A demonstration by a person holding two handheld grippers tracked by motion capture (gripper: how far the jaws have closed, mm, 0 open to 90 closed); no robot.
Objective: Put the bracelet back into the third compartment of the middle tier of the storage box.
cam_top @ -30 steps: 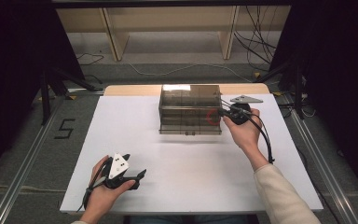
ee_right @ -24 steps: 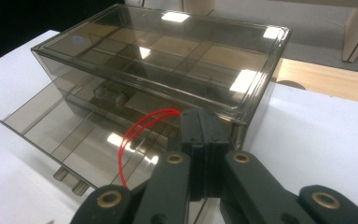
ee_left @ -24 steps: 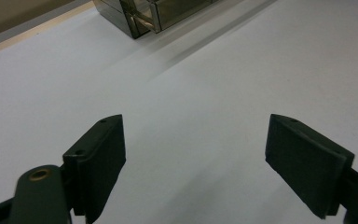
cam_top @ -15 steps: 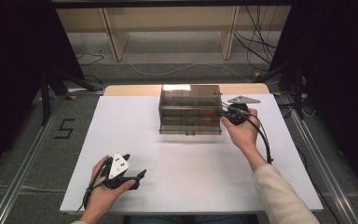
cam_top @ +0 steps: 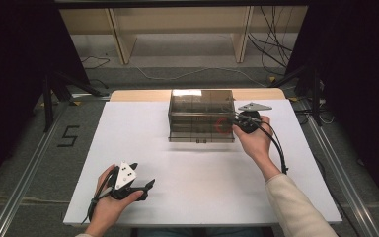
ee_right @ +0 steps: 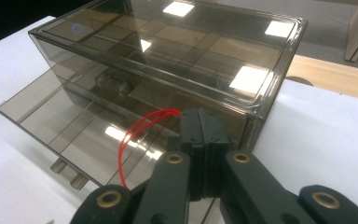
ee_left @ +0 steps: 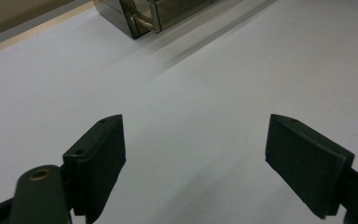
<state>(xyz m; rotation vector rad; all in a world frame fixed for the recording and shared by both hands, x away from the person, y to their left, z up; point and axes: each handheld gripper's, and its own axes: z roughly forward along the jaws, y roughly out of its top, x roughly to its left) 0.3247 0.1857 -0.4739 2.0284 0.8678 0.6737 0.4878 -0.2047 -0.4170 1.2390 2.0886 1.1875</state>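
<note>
The right gripper (cam_top: 237, 121) is clenched on a thin red loop (ee_right: 142, 125) — a band or a cord, too fine to tell which. Its jaws press flat together in the right gripper view, with the loop's end pinched at their tips. The loop hangs over the open lower drawer (ee_right: 70, 123) of a smoky see-through box (cam_top: 201, 114), at the box's right front corner. The drawer's dividers show through the tinted plastic, but what lies in the compartments behind them is hard to make out, and reflections of ceiling lights blot out part of the lid.

The left gripper (cam_top: 137, 185) rests near the table's near left edge, well apart from the box — its jaws spread wide with nothing between them. In its own view the box is cut off at the top edge.

The table (cam_top: 187, 197) is white, with a wooden strip along the far edge. Beyond it are pale wooden shelves (cam_top: 177, 22), loose cables on a grey floor and dark curtains at both sides. A "5" (cam_top: 70, 136) is marked on the floor at the left.
</note>
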